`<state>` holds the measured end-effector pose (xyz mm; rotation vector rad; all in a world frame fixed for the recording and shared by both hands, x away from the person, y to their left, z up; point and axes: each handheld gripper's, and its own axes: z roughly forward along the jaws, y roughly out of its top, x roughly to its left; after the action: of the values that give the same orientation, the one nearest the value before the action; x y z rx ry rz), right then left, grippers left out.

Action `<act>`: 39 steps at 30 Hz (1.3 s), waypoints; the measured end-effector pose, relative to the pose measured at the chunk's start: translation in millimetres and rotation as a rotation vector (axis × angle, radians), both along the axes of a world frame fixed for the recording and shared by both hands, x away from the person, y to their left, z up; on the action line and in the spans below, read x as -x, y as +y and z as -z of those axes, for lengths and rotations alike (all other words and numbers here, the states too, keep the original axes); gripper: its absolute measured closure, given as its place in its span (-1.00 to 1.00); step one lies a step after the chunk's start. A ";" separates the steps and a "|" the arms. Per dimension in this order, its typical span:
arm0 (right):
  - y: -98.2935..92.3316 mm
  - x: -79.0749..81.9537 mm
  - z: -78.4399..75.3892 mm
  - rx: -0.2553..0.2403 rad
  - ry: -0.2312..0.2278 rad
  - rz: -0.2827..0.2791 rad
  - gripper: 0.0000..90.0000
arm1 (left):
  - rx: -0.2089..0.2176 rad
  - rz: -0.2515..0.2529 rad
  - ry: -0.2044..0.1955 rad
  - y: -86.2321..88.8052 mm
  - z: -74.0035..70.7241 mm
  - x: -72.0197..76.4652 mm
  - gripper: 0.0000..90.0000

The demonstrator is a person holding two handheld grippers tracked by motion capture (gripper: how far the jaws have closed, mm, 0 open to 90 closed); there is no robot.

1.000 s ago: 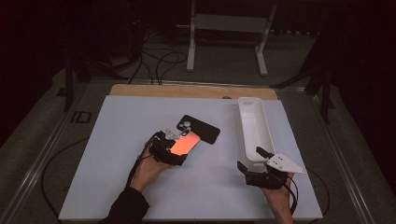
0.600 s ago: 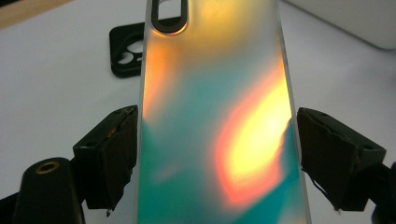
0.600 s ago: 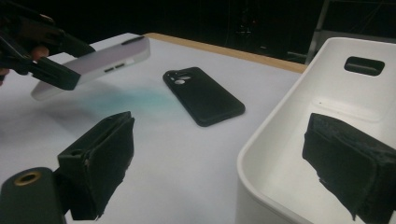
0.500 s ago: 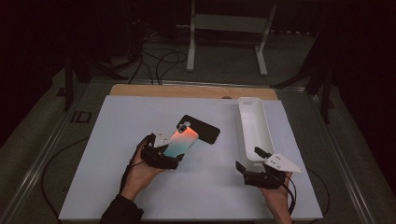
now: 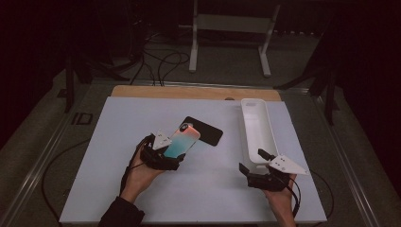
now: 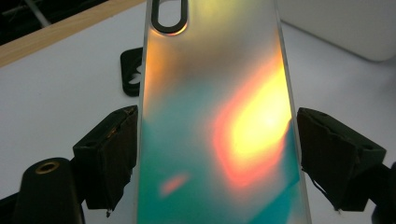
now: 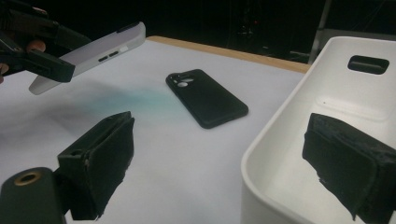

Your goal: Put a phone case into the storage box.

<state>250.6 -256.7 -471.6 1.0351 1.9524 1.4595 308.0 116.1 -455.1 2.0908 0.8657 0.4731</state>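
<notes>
An iridescent teal-and-orange phone case (image 5: 183,141) is held off the white table, tilted with its camera cutout up. My left gripper (image 5: 165,152) is shut on it, a black pad pressing each long edge of the case (image 6: 219,126). A black phone case (image 5: 203,131) lies flat on the table just beyond it. In the right gripper view the held case (image 7: 93,51) hangs at the upper left, with the black case (image 7: 208,98) in the middle. My right gripper (image 5: 253,161) stands open at the near end of the white tray (image 5: 246,137), with nothing between its jaws.
The long white tray (image 7: 280,140) runs front to back on the right side of the white table top (image 5: 108,137). A wooden strip (image 5: 142,91) edges the table's far side. Cables and a metal stand lie on the floor beyond.
My left gripper has lifted the iridescent case off the table and tilted it up, shifting a little to the left. The right gripper and the black case have not moved.
</notes>
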 end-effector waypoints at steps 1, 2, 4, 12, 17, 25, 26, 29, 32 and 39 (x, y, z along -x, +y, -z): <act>0.0 0.0 0.0 0.000 0.000 0.000 -0.80 | 0.000 0.000 0.000 0.0 0.0 0.0 -0.62; 0.2 -1.4 -4.3 -0.010 -0.003 -0.005 -0.80 | 0.008 0.000 -0.010 1.0 -2.6 0.8 -0.62; 0.8 -4.6 -9.3 -0.018 -0.006 -0.012 -0.80 | 0.012 -0.001 -0.018 1.3 -4.2 1.7 -0.62; 11.7 -17.3 -22.5 -0.011 0.006 -0.049 -0.80 | 0.040 0.026 -0.059 2.2 -11.9 7.6 -0.62; 26.6 -28.0 -32.3 0.005 0.012 -0.096 -0.80 | 0.063 0.051 -0.076 2.7 -17.6 10.8 -0.62; 47.5 -36.0 -38.9 0.017 0.018 -0.149 -0.80 | 0.089 0.074 -0.108 1.5 -26.0 16.0 -0.62; 50.2 -36.8 -39.9 0.015 0.017 -0.155 -0.80 | 0.090 0.077 -0.109 0.8 -26.3 16.6 -0.62; 58.0 -39.9 -43.8 -0.002 0.020 -0.183 -0.80 | 0.085 0.088 -0.116 -1.8 -27.5 18.2 -0.62; 67.6 -42.2 -48.0 -0.003 0.021 -0.212 -0.80 | 0.083 0.100 -0.125 -4.1 -28.4 20.0 -0.62; 87.4 -48.0 -56.9 -0.052 0.038 -0.269 -0.80 | 0.068 0.125 -0.145 -11.2 -29.4 24.9 -0.62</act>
<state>298.6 -169.3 -414.7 0.8518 2.1578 1.6509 283.1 104.9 -425.8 2.0072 0.6542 0.5140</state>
